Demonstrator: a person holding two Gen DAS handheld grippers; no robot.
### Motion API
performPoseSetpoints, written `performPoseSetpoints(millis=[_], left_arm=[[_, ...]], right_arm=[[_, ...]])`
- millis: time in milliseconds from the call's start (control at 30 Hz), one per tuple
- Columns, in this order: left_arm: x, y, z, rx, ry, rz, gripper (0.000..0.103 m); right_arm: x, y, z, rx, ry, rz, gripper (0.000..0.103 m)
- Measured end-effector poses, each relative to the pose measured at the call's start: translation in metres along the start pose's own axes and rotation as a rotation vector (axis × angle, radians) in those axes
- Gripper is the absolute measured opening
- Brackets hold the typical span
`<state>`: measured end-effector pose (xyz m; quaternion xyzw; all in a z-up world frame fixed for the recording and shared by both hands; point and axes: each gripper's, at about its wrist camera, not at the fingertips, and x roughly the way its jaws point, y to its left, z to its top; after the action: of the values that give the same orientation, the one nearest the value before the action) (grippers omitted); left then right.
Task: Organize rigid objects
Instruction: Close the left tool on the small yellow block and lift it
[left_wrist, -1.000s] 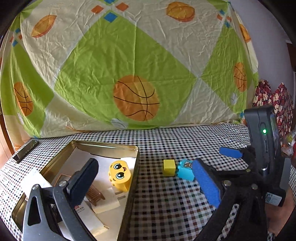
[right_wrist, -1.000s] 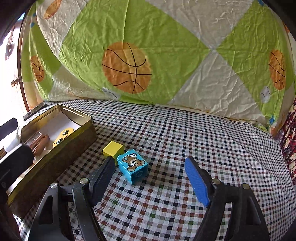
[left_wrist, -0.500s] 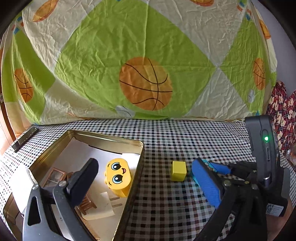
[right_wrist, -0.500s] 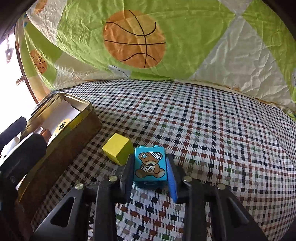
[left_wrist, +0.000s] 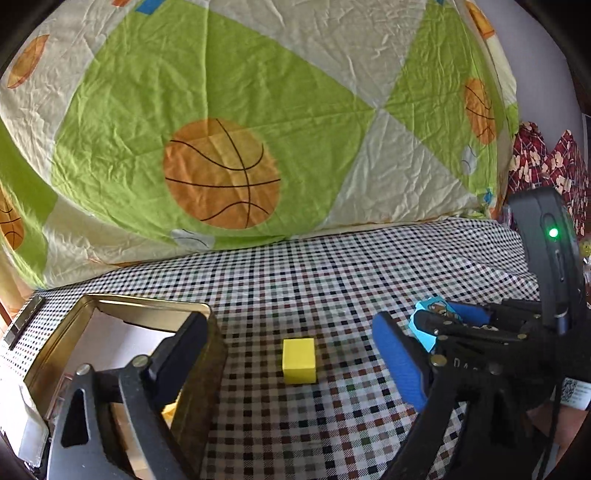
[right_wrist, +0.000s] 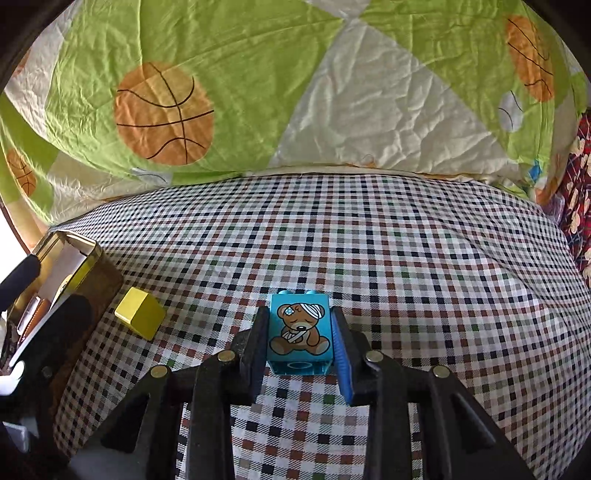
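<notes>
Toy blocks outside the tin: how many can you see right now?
2. A yellow block sits free on the checked cloth beside the tin. A blue bear block is clamped in the right gripper. More may be hidden inside the tin.

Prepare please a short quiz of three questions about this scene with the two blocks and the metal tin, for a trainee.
1. True or false: the right gripper is shut on the blue bear block.
2. Where does the yellow block lie? A) inside the metal tin; B) on the checked cloth beside the tin; C) between the left gripper's fingers.
3. Fill in: the left gripper holds ______.

Key
1. True: both pads press on its sides.
2. B.
3. Nothing: one finger hangs over the tin, the other is past the yellow block, touching neither.
</notes>
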<state>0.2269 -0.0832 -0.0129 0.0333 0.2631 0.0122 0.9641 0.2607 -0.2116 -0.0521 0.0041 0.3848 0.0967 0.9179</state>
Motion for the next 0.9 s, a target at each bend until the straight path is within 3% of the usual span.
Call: performPoseSetpoints(millis=[133, 267, 500, 533, 567, 600, 900], left_arm=[[0.023, -0.012, 0.001, 0.054, 0.053, -0.028, 0.073], [0.045, -0.008, 0.003, 0.014, 0.144, -0.084, 0.059], [0.068, -0.006, -0.002, -0.008, 0.268, -0.143, 0.055], [0.07, -0.007, -0.002, -0.009, 0.279, -0.15, 0.049], [0.071, -0.007, -0.003, -0.009, 0.289, -0.151, 0.031], [0.073, -0.007, -0.004, -0.008, 0.302, -0.155, 0.023], [0.061, -0.004, -0.003, -0.012, 0.242, -0.136, 0.023]], right_arm=[[0.001, -0.006, 0.001, 0.035, -0.005, 0.005, 0.034], [-0.001, -0.005, 0.0, 0.033, -0.007, 0.006, 0.034], [-0.004, -0.001, 0.0, 0.016, -0.008, 0.002, 0.034], [-0.005, -0.001, 0.0, 0.015, -0.008, 0.004, 0.034], [-0.005, -0.001, 0.0, 0.014, -0.009, 0.006, 0.034], [-0.006, -0.001, 0.0, 0.013, -0.011, 0.007, 0.034], [-0.017, 0.002, -0.005, -0.006, -0.053, 0.012, 0.034]])
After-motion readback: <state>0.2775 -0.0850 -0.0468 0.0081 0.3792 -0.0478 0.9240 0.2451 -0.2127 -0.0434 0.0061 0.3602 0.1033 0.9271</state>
